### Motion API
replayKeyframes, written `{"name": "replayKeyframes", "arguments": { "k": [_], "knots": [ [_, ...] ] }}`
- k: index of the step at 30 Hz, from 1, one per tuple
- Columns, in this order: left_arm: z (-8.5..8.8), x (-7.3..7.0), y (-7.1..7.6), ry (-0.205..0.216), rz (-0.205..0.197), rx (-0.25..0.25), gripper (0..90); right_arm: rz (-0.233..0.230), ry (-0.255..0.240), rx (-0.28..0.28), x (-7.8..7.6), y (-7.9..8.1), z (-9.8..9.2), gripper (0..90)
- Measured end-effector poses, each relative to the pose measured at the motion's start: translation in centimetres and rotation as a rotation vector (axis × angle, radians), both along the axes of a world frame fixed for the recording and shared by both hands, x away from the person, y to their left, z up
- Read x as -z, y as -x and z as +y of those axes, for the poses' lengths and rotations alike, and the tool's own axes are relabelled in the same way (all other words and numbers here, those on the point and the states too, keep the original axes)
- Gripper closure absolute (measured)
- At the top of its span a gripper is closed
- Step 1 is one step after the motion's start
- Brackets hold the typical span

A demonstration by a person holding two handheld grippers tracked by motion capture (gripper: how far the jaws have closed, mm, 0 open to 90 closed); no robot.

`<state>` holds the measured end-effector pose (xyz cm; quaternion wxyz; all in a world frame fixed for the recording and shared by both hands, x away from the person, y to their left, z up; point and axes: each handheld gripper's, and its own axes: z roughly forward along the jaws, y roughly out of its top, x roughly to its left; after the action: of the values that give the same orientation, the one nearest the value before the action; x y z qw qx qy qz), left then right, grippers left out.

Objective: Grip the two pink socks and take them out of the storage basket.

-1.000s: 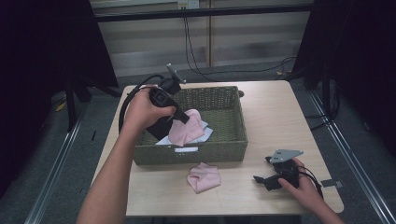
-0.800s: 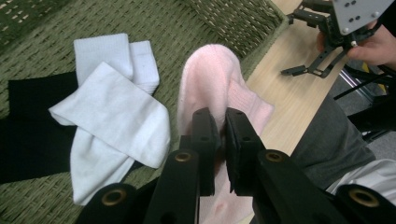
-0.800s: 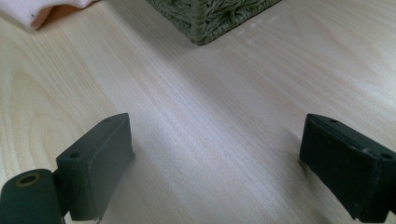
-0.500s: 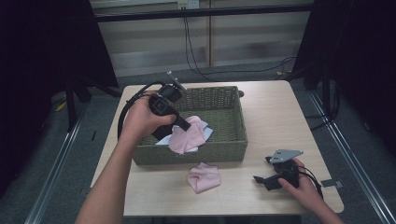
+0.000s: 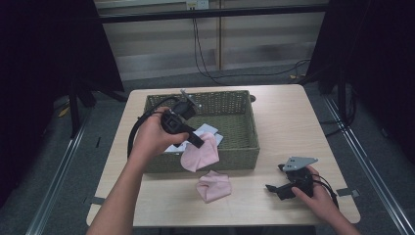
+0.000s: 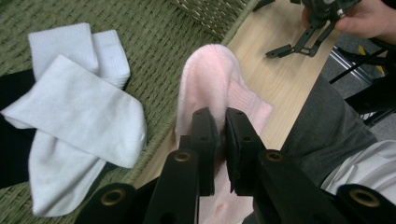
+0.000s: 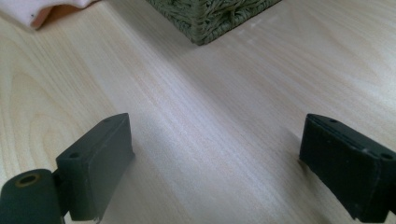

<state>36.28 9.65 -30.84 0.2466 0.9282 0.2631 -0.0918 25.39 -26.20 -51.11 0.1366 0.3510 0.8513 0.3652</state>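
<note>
Since the earlier picture, the left gripper (image 5: 198,142) has carried the pink sock (image 5: 200,155) from inside the woven basket (image 5: 247,142) toward its near wall. The sock hangs now over this wall, pinched between the nearly closed jaws. White socks (image 6: 79,109) lie on the basket floor. A second pink sock (image 5: 214,186) lies on the table (image 5: 288,122), just in front of the basket. The right gripper (image 5: 281,188) rests on the table with jaws wide apart, holding nothing.

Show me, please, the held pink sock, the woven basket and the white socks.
held pink sock (image 6: 210,74), left gripper view, upper body.
woven basket (image 5: 244,155), high view, front wall.
white socks (image 6: 79,107), left gripper view, top sock's middle.
</note>
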Motion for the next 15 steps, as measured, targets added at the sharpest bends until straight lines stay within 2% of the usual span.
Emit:
{"name": "replayKeyframes", "arguments": {
  "k": [11, 15],
  "knots": [
    [-0.7, 2.6, 1.0, -0.017, 0.003, 0.037, 82.3, 0.0, 0.0, 0.0, 0.0, 0.0, 0.0, 8.8],
    [-0.8, 3.5, 1.3, -0.008, 0.003, 0.038, 82.2, 0.0, 0.0, 0.0, 0.0, 0.0, 0.0, 8.8]
  ]
}}
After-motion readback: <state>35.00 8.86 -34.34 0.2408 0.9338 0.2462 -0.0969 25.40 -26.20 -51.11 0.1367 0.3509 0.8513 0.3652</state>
